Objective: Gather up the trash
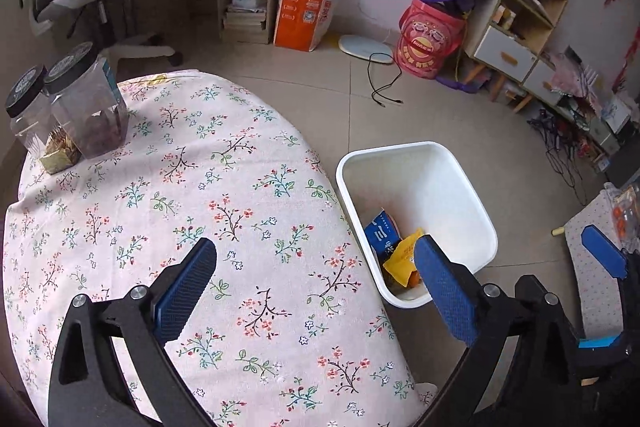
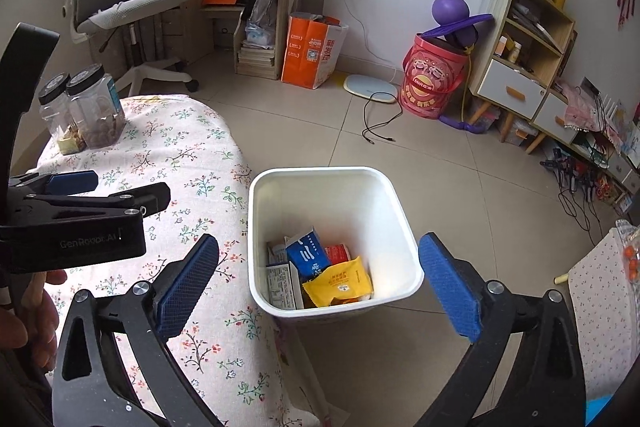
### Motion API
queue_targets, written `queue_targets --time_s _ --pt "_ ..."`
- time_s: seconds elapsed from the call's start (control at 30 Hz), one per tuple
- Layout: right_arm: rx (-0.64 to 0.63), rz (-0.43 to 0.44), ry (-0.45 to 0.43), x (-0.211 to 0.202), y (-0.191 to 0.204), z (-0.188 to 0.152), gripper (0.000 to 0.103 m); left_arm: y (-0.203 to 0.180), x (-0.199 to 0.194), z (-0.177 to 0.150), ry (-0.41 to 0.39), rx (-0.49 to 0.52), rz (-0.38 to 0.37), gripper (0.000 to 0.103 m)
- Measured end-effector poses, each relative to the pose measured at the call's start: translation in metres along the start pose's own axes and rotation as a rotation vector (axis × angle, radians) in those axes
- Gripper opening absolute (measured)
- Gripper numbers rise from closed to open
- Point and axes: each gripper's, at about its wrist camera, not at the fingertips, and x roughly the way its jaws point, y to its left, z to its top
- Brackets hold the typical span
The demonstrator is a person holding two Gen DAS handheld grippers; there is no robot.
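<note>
A: How are the two tools standing?

B: The left gripper (image 1: 316, 291) is hanging over the floral tablecloth (image 1: 224, 211), its blue pads spread wide with nothing between them. One pad is sitting over the cloth and the other is overlapping the near rim of the white bin (image 1: 460, 187). The right gripper (image 2: 318, 285) is spread just as wide and is carrying nothing, with the bin's mouth lying between its fingers.

A: And the trash?

B: It is lying at the bottom of the bin: a yellow wrapper (image 2: 340, 285) on top, a blue packet (image 2: 308, 253) just behind it, a red piece (image 2: 338, 253) beside that and white printed paper (image 2: 280, 283) against the left wall. The left view is showing only the yellow wrapper and the blue packet.

A: Where are the edges?

B: The bin is standing on the tiled floor (image 2: 400, 147), its left wall just beside the table's hanging cloth edge. The cloth is curving away along that side. Two clear jars (image 1: 76, 107) with black lids are standing near the table's far left corner, well apart from both grippers.

A: Room to move?

B: Bare tile is stretching beyond and to the right of the bin. A black cable (image 2: 376, 125) is lying farther off, and a spotted cloth (image 2: 600, 307) is showing at the right edge.
</note>
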Motion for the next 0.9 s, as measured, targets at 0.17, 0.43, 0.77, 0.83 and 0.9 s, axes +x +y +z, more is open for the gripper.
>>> queue_targets --time_s 0.17,0.43,0.77,0.83,0.9 --pt "0.049 -0.01 -0.019 -0.029 0.001 -0.019 0.096 -0.005 -0.036 -0.023 -0.038 0.013 0.028 0.096" --pt "0.113 -0.03 -0.052 -0.056 -0.005 -0.044 0.096 -0.014 -0.077 -0.061 -0.105 0.055 0.067 0.096" --pt "0.114 -0.062 -0.071 -0.067 0.004 -0.08 0.096 -0.011 -0.082 -0.093 -0.086 0.032 0.022 0.096" --pt "0.106 -0.069 -0.083 -0.069 0.005 -0.08 0.096 -0.01 -0.085 -0.095 -0.099 0.028 0.02 0.096" --pt "0.105 -0.072 -0.092 -0.071 0.005 -0.079 0.096 -0.012 -0.088 -0.096 -0.114 0.037 0.023 0.096"
